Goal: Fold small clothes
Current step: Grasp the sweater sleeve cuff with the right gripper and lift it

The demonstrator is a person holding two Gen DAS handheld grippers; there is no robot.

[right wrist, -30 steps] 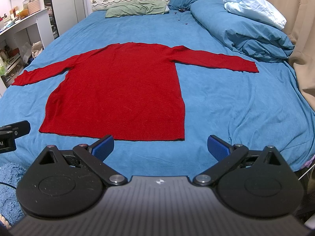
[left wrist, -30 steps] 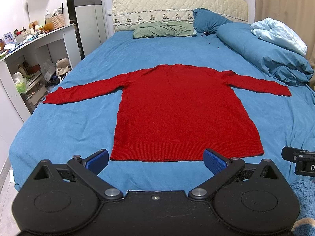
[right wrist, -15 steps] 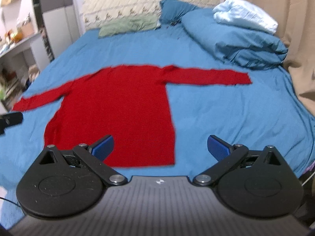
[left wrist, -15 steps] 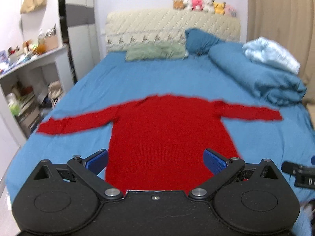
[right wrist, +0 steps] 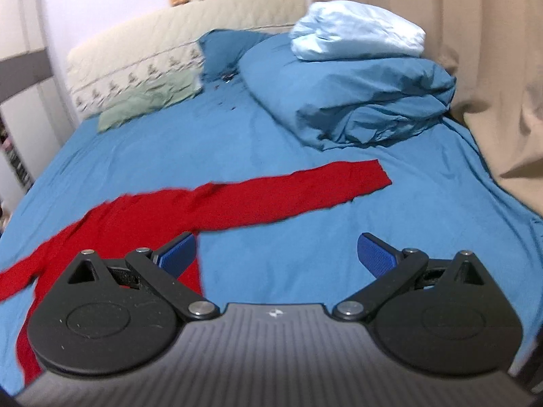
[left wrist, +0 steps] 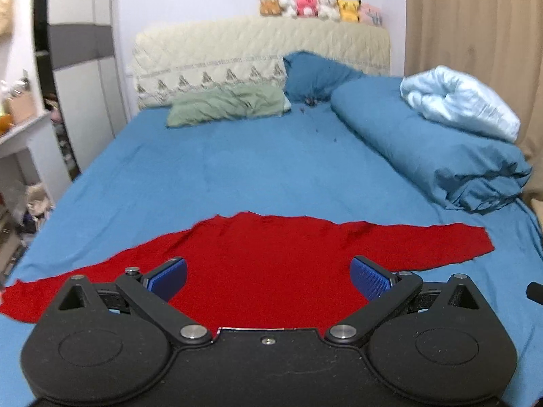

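A red long-sleeved sweater (left wrist: 271, 257) lies flat on the blue bed sheet (left wrist: 254, 169), both sleeves spread out sideways. My left gripper (left wrist: 268, 281) is open and empty above the sweater's body. In the right wrist view the sweater (right wrist: 210, 203) lies left of centre, with its right sleeve (right wrist: 322, 183) stretching to the right. My right gripper (right wrist: 276, 254) is open and empty above the sheet, beside the sweater's right side edge. The gripper bodies hide the sweater's lower part in both views.
A rolled blue duvet (left wrist: 431, 156) with a pale blue blanket (left wrist: 465, 101) on top lies along the bed's right side. A green pillow (left wrist: 227, 101) and a blue pillow (left wrist: 315, 74) sit at the headboard. A white desk (left wrist: 20, 135) stands left, beige curtains (right wrist: 475, 51) right.
Both grippers have moved forward over the bed and now look lower and closer across the sweater. The right one has shifted right towards the right sleeve. Both stay open.
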